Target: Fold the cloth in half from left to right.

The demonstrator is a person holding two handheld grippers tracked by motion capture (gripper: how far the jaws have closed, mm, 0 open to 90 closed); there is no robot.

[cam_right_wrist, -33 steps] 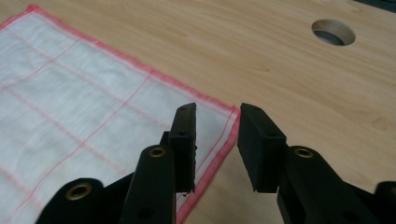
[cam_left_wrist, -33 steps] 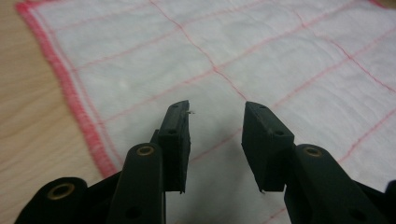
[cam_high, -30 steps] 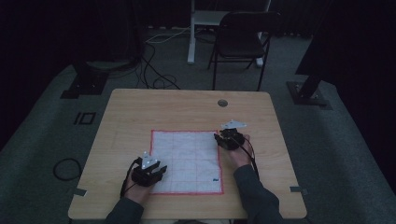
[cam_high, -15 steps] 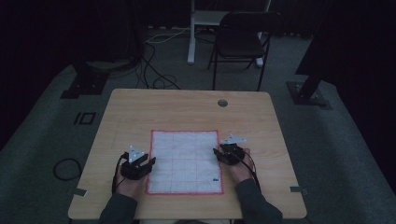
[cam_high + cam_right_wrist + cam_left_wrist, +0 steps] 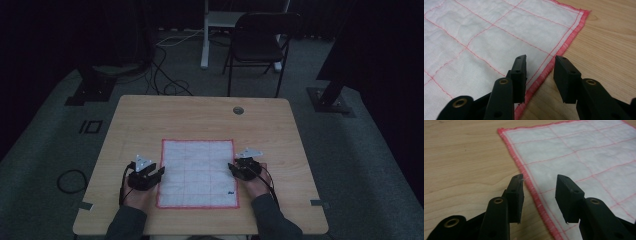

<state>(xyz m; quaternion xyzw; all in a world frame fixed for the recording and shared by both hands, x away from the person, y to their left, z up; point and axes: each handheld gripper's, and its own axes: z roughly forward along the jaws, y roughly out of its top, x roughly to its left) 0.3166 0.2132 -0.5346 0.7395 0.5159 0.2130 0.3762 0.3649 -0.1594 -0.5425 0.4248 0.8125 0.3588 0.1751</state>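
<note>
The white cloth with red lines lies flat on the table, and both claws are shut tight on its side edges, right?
Not quite. Both claws are open, not shut on it. In the left gripper view the left claw straddles the edge of the cloth with jaws apart; the right gripper view shows the right claw doing likewise. The cloth does lie flat on the table.
</note>
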